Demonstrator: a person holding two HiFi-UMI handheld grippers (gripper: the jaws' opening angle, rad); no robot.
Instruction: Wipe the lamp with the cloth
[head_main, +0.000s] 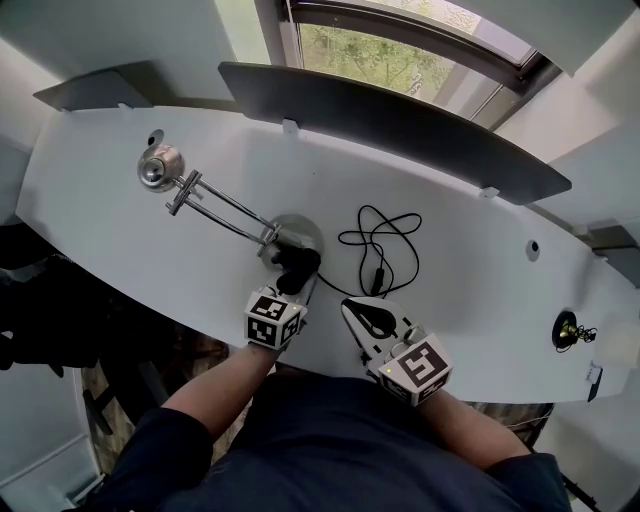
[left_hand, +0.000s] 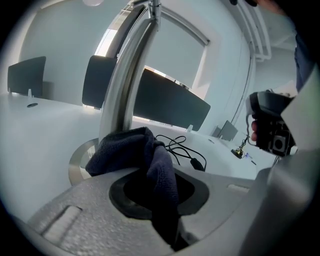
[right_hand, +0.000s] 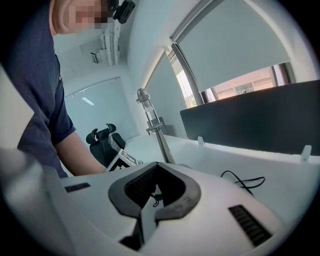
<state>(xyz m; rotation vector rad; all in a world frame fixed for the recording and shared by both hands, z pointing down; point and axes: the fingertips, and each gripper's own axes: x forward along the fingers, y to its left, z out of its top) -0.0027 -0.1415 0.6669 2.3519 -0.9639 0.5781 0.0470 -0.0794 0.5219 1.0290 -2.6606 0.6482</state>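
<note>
A chrome desk lamp lies with its head far left, and a thin arm runs to the round base. My left gripper is shut on a dark blue cloth, which rests against the near side of the base. In the left gripper view the cloth bunches out of the gripper in front of the lamp arm and base. My right gripper sits shut and empty on the desk beside it. Its own view shows the gripper with the lamp arm beyond.
A black cable loops on the white desk just beyond the right gripper. A dark divider panel runs along the desk's far edge. A small brass object sits at the right end. An office chair stands to the left.
</note>
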